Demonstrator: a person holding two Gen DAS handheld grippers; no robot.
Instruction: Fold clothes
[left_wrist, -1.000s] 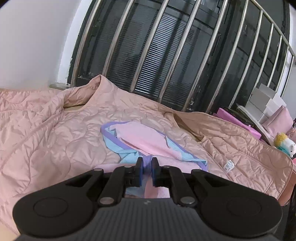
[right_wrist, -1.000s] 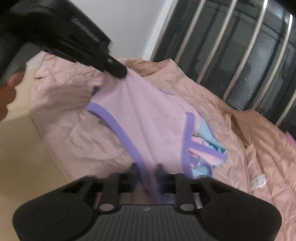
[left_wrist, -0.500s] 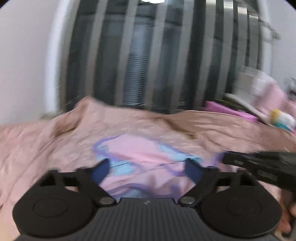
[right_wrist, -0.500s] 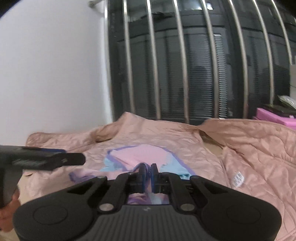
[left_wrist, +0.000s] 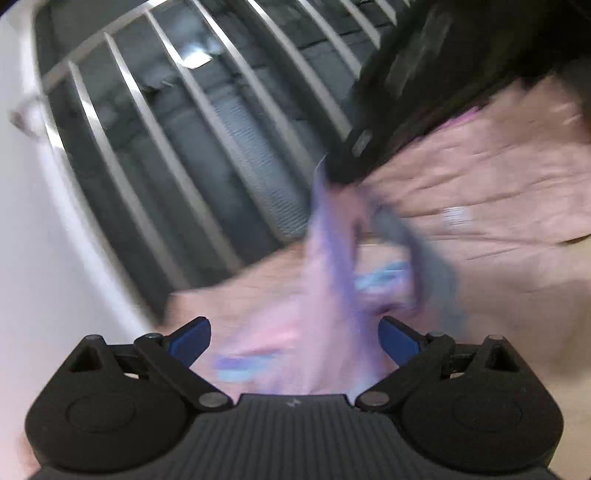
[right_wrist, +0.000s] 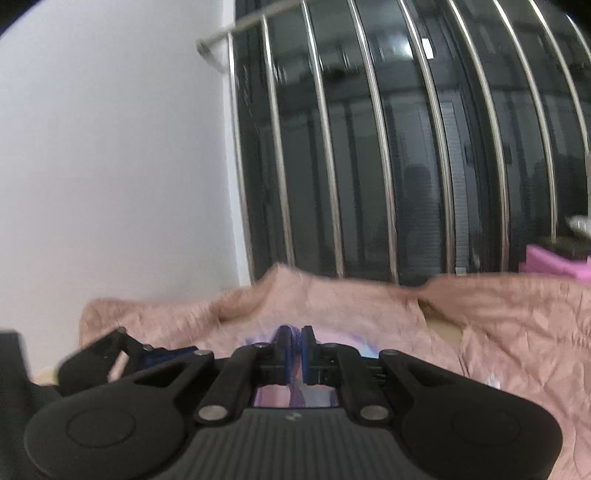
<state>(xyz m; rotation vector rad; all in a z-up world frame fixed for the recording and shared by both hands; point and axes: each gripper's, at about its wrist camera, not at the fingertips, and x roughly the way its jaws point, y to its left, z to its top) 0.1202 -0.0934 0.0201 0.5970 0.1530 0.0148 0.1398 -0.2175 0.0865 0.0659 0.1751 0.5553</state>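
Observation:
A small pink garment (left_wrist: 325, 280) with purple trim and light blue parts hangs lifted above a pink quilted jacket (left_wrist: 480, 192) spread on the surface. My left gripper (left_wrist: 294, 343) is open, its blue pads wide apart, with the garment just in front of it. My right gripper (right_wrist: 294, 339) is shut on the garment's purple-trimmed edge (right_wrist: 291, 345); in the left wrist view it shows as a dark body (left_wrist: 399, 122) at the upper right holding the cloth up. The left wrist view is blurred.
A barred metal window grille (right_wrist: 388, 147) and a white wall (right_wrist: 110, 147) stand behind. The pink quilted jacket (right_wrist: 517, 332) covers the surface. A magenta box (right_wrist: 554, 258) sits at the far right. The left gripper (right_wrist: 122, 354) shows at the lower left in the right wrist view.
My left gripper let go of the garment and opened wide, then tilted. My right gripper stayed shut on the garment and lifted it off the jacket.

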